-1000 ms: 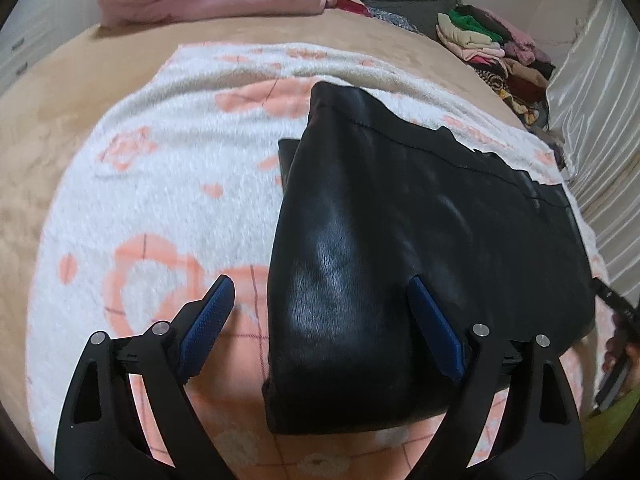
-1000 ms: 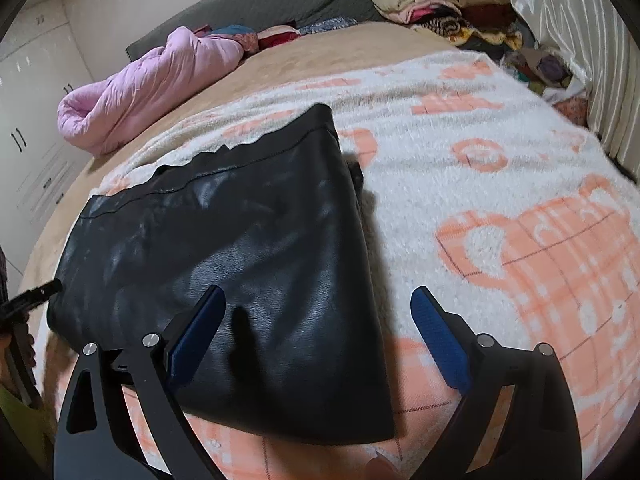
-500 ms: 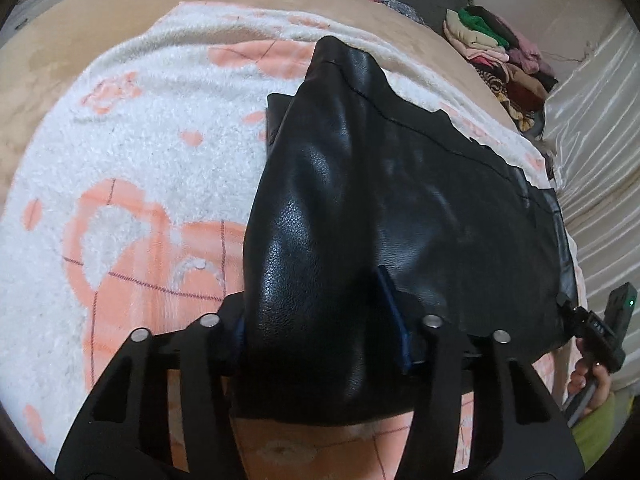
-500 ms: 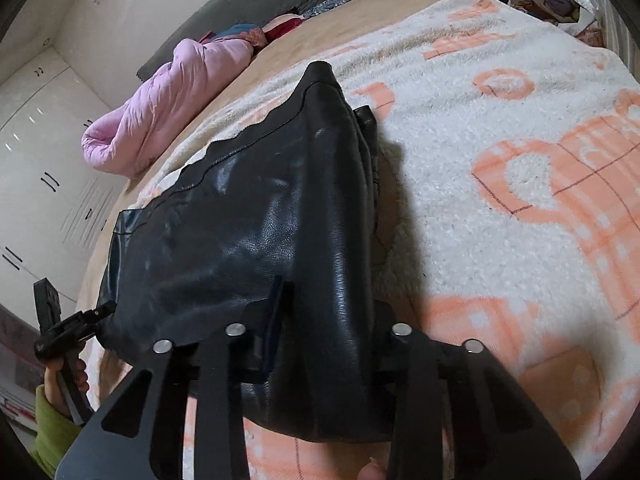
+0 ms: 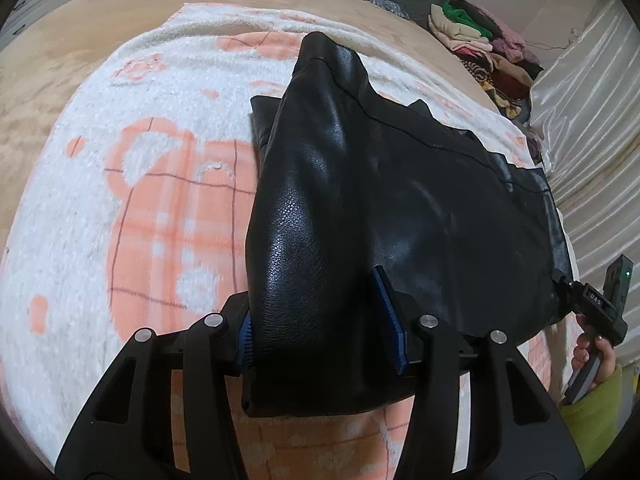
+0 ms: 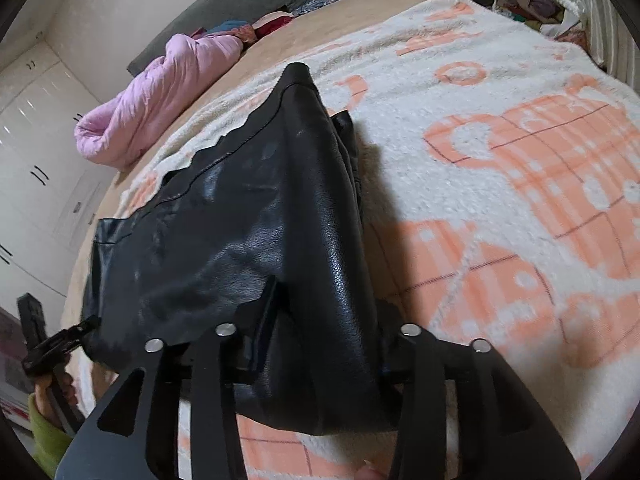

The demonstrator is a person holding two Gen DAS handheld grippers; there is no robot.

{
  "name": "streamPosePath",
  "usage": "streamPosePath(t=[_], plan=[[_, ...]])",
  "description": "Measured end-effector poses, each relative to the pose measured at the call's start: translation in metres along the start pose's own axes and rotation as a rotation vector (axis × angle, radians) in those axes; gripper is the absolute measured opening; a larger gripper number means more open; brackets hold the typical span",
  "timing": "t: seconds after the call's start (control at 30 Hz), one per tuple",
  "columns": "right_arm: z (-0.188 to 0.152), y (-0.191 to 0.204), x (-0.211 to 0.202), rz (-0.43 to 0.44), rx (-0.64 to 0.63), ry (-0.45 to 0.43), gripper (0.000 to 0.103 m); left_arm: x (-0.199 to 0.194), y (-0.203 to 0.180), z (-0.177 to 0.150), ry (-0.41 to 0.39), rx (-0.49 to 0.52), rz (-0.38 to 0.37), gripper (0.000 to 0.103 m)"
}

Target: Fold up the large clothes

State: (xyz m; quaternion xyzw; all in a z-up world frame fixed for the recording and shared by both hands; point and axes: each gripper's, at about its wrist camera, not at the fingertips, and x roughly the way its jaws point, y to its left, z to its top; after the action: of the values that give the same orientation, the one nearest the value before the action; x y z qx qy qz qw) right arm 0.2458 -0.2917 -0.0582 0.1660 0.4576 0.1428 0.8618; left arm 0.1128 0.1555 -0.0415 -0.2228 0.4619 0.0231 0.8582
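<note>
Now left gripper (image 5: 324, 320) and right gripper (image 6: 324, 328) each pinch a raised fold of the black leather garment (image 5: 380, 184) over the peach-patterned blanket (image 5: 140, 184), right jaws having just eased slightly

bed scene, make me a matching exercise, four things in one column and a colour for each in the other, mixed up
Things:
1. garment
2. quilt
3. blanket
4. sleeve

Colours:
a. white with orange print
b. yellow-green
c. black
d. pink

Pairs: 1-c, 2-d, 3-a, 4-b
</note>
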Motion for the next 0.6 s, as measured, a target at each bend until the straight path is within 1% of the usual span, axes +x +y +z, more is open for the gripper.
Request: streamPosePath(t=[0.03, 0.07, 0.1, 0.13, 0.2, 0.23, 0.3, 0.37, 0.4, 0.43, 0.47, 0.53, 0.6], plan=[[-0.002, 0.002, -0.002, -0.016, -0.007, -0.002, 0.045, -0.001, 0.001, -0.001, -0.002, -0.003, 0.002, 0.044], [-0.003, 0.003, -0.003, -0.021, -0.013, -0.003, 0.048, -0.002, 0.001, 0.000, -0.003, -0.007, 0.004, 0.048], [-0.004, 0.006, -0.005, -0.031, -0.021, -0.002, 0.055, -0.002, 0.002, 0.001, -0.005, -0.010, 0.005, 0.050], [-0.005, 0.007, -0.007, -0.038, -0.024, -0.004, 0.060, -0.004, 0.002, 0.001, -0.007, -0.012, 0.003, 0.050], [-0.009, 0.011, -0.013, -0.054, -0.030, -0.017, 0.063, -0.006, 0.003, 0.002, -0.014, -0.009, 0.007, 0.054], [-0.010, 0.010, -0.016, -0.067, -0.030, -0.023, 0.069, -0.008, 0.003, 0.002, -0.016, -0.009, 0.006, 0.055], [-0.011, 0.015, -0.025, -0.108, -0.032, -0.053, 0.079, -0.010, 0.003, 0.002, -0.023, -0.009, -0.007, 0.060], [-0.010, 0.022, -0.034, -0.151, -0.038, -0.080, 0.089, -0.016, 0.001, 0.002, -0.039, 0.006, 0.001, 0.065], [-0.009, 0.026, -0.040, -0.186, -0.047, -0.098, 0.090, -0.018, 0.000, 0.001, -0.046, 0.012, 0.008, 0.068], [-0.009, 0.030, -0.047, -0.197, -0.061, -0.121, 0.090, -0.020, -0.001, 0.001, -0.053, 0.017, 0.016, 0.069], [-0.009, 0.033, -0.050, -0.195, -0.069, -0.132, 0.090, -0.022, -0.001, 0.001, -0.054, 0.019, 0.018, 0.074], [-0.010, 0.044, -0.059, -0.191, -0.102, -0.155, 0.090, -0.026, -0.001, 0.000, -0.065, 0.016, 0.022, 0.079], [-0.013, 0.060, -0.063, -0.162, -0.141, -0.172, 0.090, -0.029, 0.000, -0.001, -0.077, 0.022, 0.043, 0.085]])
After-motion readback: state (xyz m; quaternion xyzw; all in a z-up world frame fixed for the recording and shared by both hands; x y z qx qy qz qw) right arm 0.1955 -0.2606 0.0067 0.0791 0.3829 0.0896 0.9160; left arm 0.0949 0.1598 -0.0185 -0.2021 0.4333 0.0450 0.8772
